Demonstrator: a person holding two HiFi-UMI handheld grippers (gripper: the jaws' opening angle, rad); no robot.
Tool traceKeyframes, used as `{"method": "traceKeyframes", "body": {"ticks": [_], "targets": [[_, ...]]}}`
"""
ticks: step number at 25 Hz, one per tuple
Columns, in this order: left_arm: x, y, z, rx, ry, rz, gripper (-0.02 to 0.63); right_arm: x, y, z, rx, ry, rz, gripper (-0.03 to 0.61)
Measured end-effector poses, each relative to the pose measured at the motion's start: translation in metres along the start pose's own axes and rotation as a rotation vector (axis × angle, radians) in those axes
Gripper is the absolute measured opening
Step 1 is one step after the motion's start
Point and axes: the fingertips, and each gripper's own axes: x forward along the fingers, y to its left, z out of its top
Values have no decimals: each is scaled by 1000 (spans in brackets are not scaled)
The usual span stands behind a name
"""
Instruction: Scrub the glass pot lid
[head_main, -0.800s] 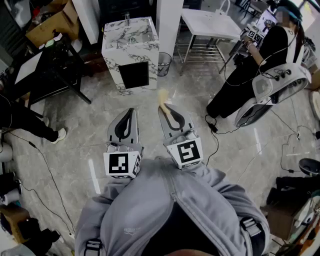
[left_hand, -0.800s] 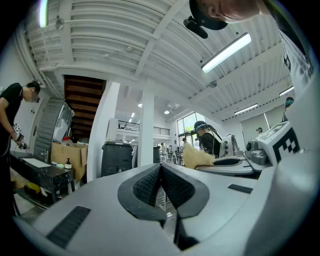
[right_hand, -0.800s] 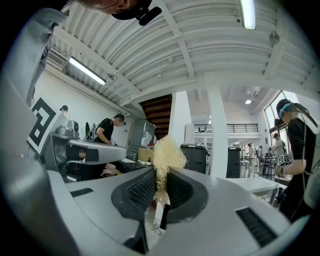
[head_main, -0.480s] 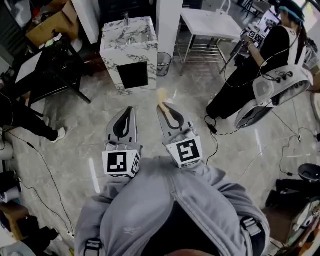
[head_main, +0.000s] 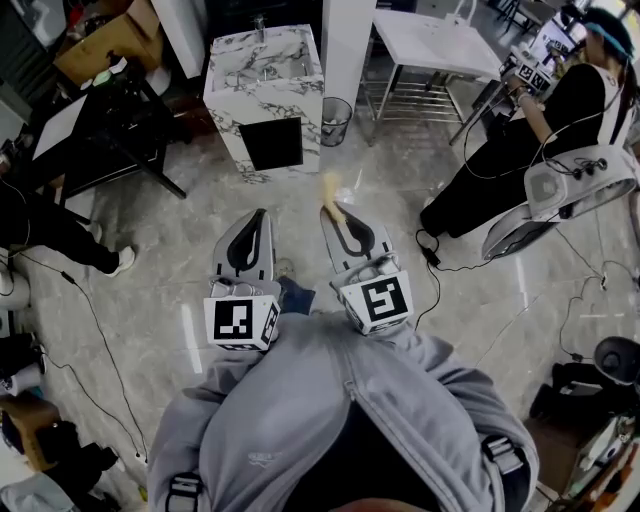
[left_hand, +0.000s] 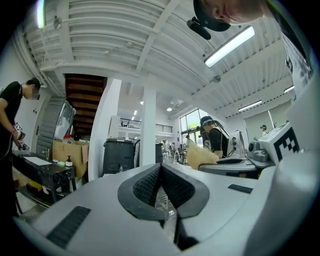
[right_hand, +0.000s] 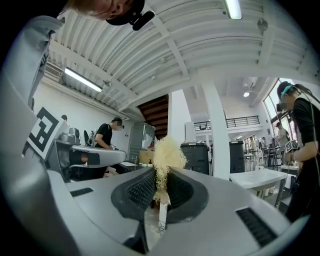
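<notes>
Moved since earlier: blue trouser leg (head_main: 296, 296) now forward between both grippers. Item: left gripper (head_main: 259, 220), level, fingers clenched together. Item: right gripper (head_main: 330, 214), level, fingers grasping pale yellow fibrous scrubber (head_main: 329, 188) above grey floor (head_main: 150, 235).

We count two grippers, the left gripper (head_main: 260, 218) and the right gripper (head_main: 331, 207), one pale scrubber (head_main: 328, 187), one marble sink unit (head_main: 240, 112), one mesh bin (head_main: 336, 121), one white table (head_main: 432, 42) and two other people, a person at right (head_main: 545, 120) and a person at left (head_main: 42, 236).

No text, brand or number legible anywhere; only square patterns on the marker cubes (head_main: 240, 322). Possibly print on the white tag (right_hand: 161, 217) of the scrubber (right_hand: 167, 152), too blurred to read.
</notes>
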Motion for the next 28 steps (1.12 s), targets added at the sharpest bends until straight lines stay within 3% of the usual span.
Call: {"method": "traceKeyframes", "body": {"ticks": [7, 19, 28], "targets": [[60, 53, -20, -30, 7, -9, 17, 65, -25, -25, -3, 54, -22, 52], [225, 185, -24, -23, 18, -90, 17, 263, -86, -42, 17, 80, -89, 52], [286, 244, -40, -52, 25, -159, 17, 347, -101, -56, 12, 111, -135, 52]]}}
